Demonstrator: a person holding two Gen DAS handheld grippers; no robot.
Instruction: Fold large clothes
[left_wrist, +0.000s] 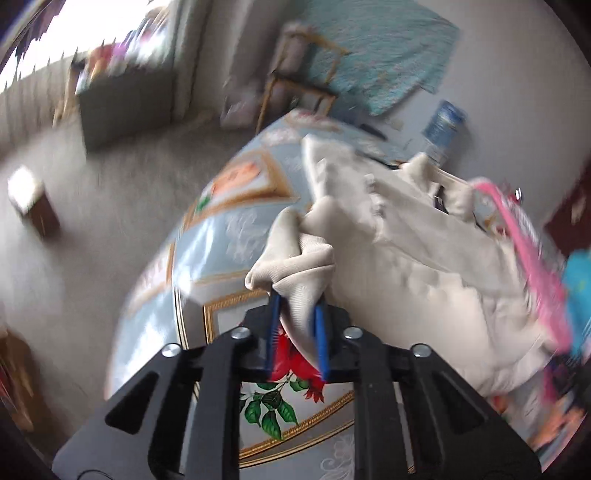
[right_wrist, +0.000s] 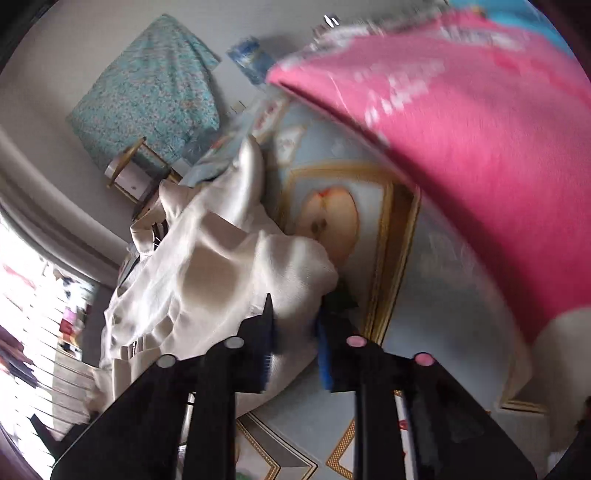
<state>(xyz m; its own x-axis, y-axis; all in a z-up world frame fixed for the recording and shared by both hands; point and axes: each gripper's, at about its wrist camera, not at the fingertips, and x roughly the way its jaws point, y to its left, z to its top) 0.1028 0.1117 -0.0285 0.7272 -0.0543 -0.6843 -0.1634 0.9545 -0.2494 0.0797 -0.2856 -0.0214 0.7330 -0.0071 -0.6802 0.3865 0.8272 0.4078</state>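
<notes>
A large cream garment (left_wrist: 417, 243) lies crumpled on a table with a pale blue flower-patterned cloth (left_wrist: 229, 236). In the left wrist view my left gripper (left_wrist: 298, 299) is shut on a bunched corner of that garment, the fabric pinched between its blue pads (left_wrist: 320, 332). In the right wrist view the same cream garment (right_wrist: 207, 280) spreads to the left, and my right gripper (right_wrist: 295, 314) is shut on a fold of its edge. Both views are blurred by motion.
A pink cloth (right_wrist: 461, 155) lies folded on the table's right side, with a turquoise item (left_wrist: 578, 280) beside it. A blue bottle (left_wrist: 441, 127) stands at the table's far edge. A small stool (left_wrist: 295, 77), a teal quilt (right_wrist: 147, 92) and carpet (left_wrist: 92, 206) lie beyond.
</notes>
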